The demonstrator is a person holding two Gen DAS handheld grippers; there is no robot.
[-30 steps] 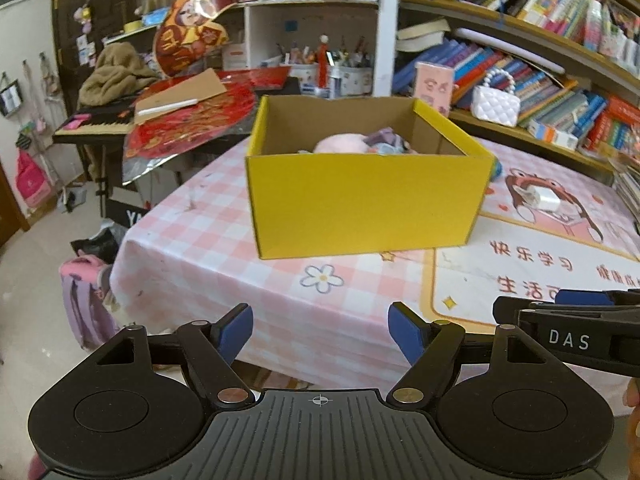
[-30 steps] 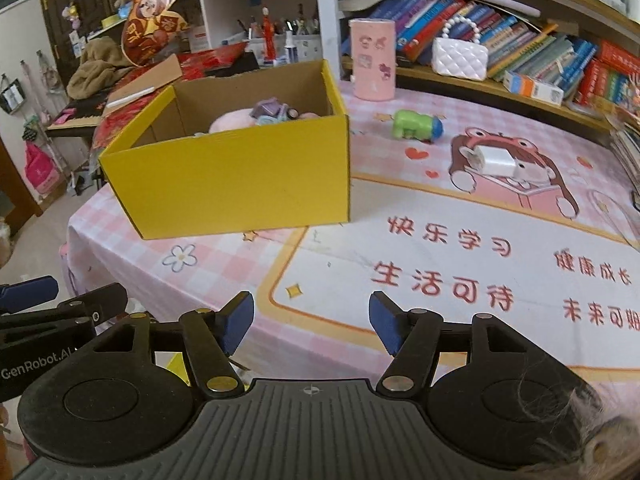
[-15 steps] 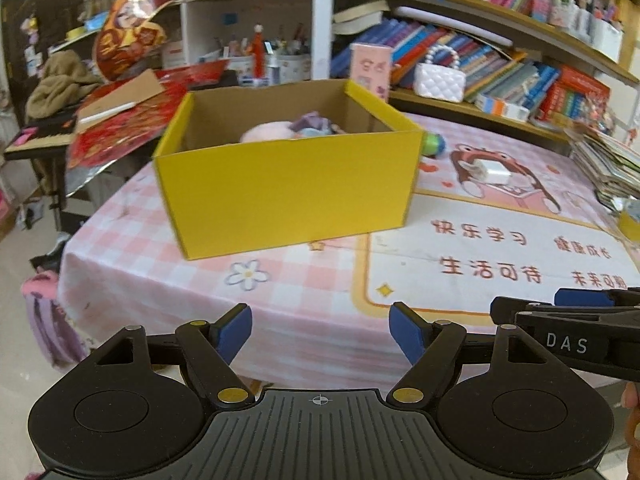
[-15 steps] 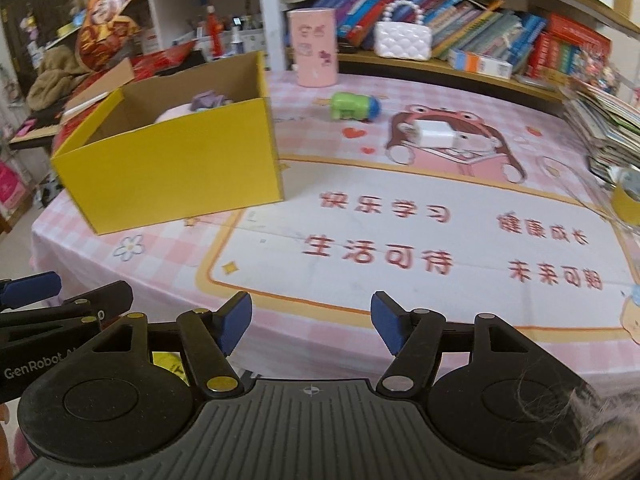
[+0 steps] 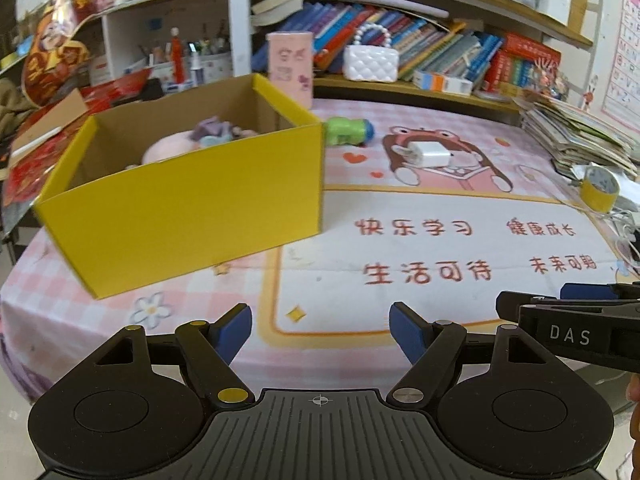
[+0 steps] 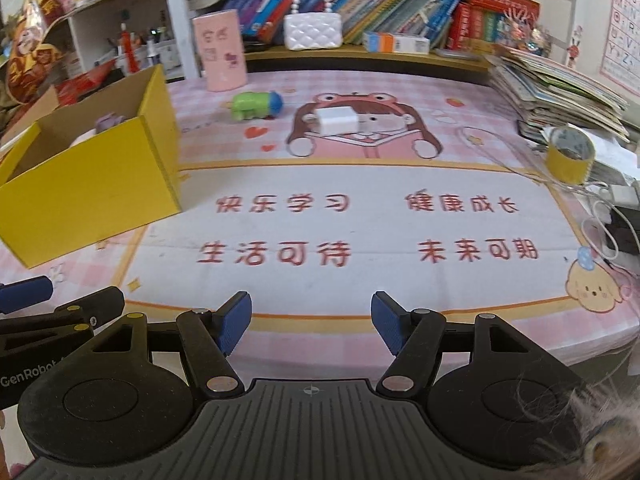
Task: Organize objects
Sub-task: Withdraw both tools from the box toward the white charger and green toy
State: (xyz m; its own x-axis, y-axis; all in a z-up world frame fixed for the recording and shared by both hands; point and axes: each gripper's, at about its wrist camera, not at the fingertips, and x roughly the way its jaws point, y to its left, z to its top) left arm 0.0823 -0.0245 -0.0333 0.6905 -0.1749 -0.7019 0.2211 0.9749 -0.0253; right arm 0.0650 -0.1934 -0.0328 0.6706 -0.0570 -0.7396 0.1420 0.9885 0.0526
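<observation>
A yellow cardboard box [image 5: 188,208] [image 6: 92,184] stands on the left of the pink table mat [image 5: 440,248] [image 6: 360,224], with a pink soft thing and small toys inside. Behind it lie a green and blue toy [image 5: 350,132] [image 6: 256,105] and a white charger cube [image 5: 430,155] [image 6: 338,121]. A yellow tape roll [image 5: 600,190] [image 6: 570,156] sits at the right. My left gripper [image 5: 320,330] is open and empty near the table's front edge. My right gripper [image 6: 311,326] is open and empty beside it.
A pink cylinder holder [image 6: 220,54] and a white quilted purse [image 6: 313,30] stand by the bookshelf at the back. A stack of books [image 6: 560,92] and white cables [image 6: 600,216] crowd the right edge. Red packaging lies left of the box.
Both grippers have swung to the right along the table's front edge. The box has slid to the left in both views, and the tape roll and book stack have come into sight.
</observation>
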